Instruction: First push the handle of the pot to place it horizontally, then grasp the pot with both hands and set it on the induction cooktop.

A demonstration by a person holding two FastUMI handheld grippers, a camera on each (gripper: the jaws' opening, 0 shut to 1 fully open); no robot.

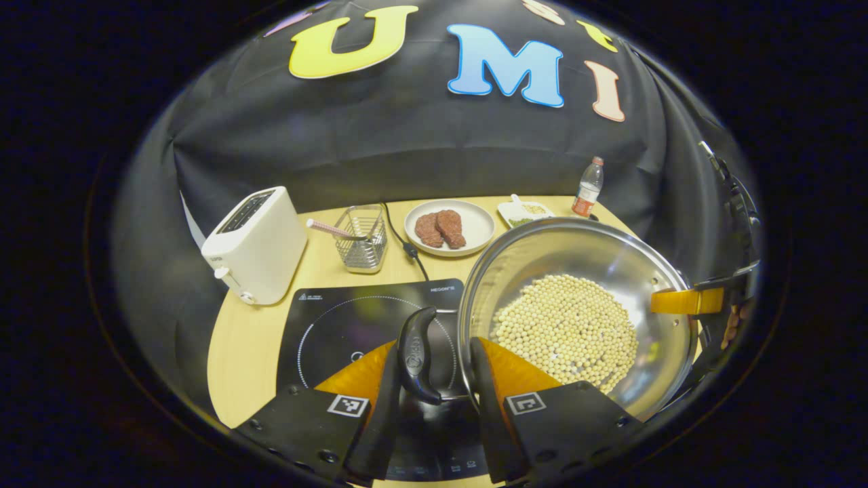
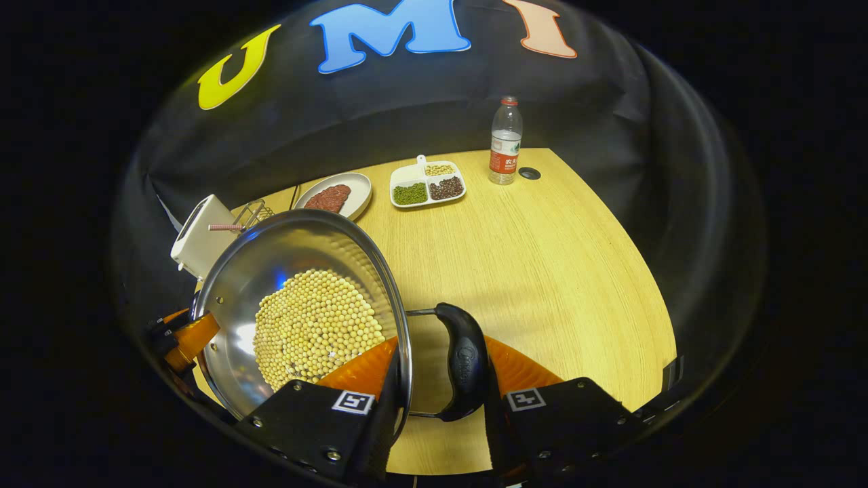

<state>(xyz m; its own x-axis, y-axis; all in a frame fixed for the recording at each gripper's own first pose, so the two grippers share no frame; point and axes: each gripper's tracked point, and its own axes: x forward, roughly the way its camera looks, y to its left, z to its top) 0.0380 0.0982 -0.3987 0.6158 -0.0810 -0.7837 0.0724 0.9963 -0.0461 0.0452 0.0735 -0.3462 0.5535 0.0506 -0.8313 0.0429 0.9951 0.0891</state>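
Writing first, in the left gripper view: small white lettering sits at the far corners of the induction cooktop (image 1: 339,325), too small to make out, and a moulded mark on the pot's left handle (image 1: 418,354) cannot be read either. One steel pot (image 1: 576,271) holds a bed of pale soybeans (image 1: 566,329) and hangs tilted above the cooktop's right edge and the table (image 1: 237,352). The left gripper (image 1: 434,379) has its two fingers set on either side of that black side handle, one finger outside it and the other against the pot wall, clamped on it. At the pot's far rim the other gripper's finger (image 1: 685,300) presses in. Along the table's far edge stand one white toaster (image 1: 254,244), one wire basket (image 1: 363,237) with a pink stick in it, one plate (image 1: 449,227) with two pieces of meat, one divided dish (image 1: 525,212) and one bottle (image 1: 588,187) whose label is unreadable.

In the right gripper view, the right gripper (image 2: 441,386) is closed on the pot's second black handle (image 2: 464,362), one finger inside the rim, one outside; its moulded mark is illegible. The pot (image 2: 298,244) hangs tilted over the table's left side. Near the far edge sit the plate (image 2: 336,193), the dish (image 2: 427,183) with three compartments of beans, and the bottle (image 2: 505,139).
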